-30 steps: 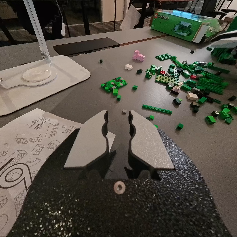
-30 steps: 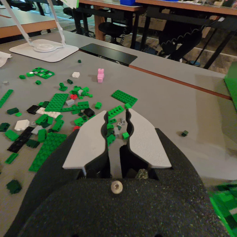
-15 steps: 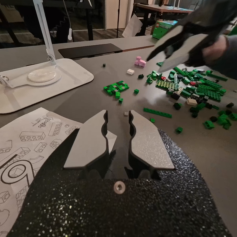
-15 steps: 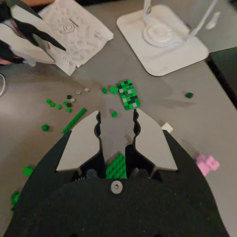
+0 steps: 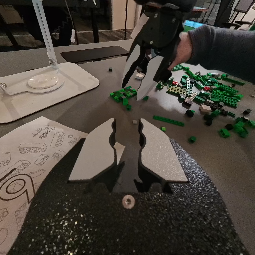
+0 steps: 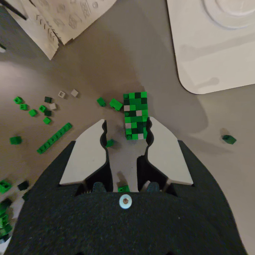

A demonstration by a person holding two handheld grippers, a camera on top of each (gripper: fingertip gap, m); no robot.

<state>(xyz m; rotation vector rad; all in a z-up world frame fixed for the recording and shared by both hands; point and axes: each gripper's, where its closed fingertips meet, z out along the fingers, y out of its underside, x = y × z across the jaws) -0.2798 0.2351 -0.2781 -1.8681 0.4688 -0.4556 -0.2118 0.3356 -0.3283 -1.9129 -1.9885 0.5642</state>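
Observation:
A flat plate of green, dark green and grey checkered tiles (image 6: 135,114) lies on the grey table. My right gripper (image 6: 127,120) is open and points down over its near end. The plate sits between the fingers, close to the right finger (image 6: 162,144); I cannot tell whether they touch. The left wrist view shows that gripper (image 5: 131,91), held by a hand in a dark sleeve, with its tips at the plate (image 5: 123,93). My left gripper (image 5: 127,121) is open and empty, low over the table, with a tiny grey piece (image 5: 134,122) just beyond its tips.
A white lamp base (image 5: 41,85) stands at the back left and also shows in the right wrist view (image 6: 213,48). A printed paper sheet (image 5: 27,144) lies beside my left gripper. A long green strip (image 5: 168,120) and a pile of loose green bricks (image 5: 207,93) lie to the right. Small green bricks (image 6: 115,104) lie beside the plate. Between my right fingertips and the tiny grey piece (image 5: 134,122) there is roughly 6 cm. My right wrist view (image 6: 71,92) looks at it from another angle.
My right gripper has swung from the brick pile over to the checkered plate, come down onto it and opened wider. My left gripper has barely moved.

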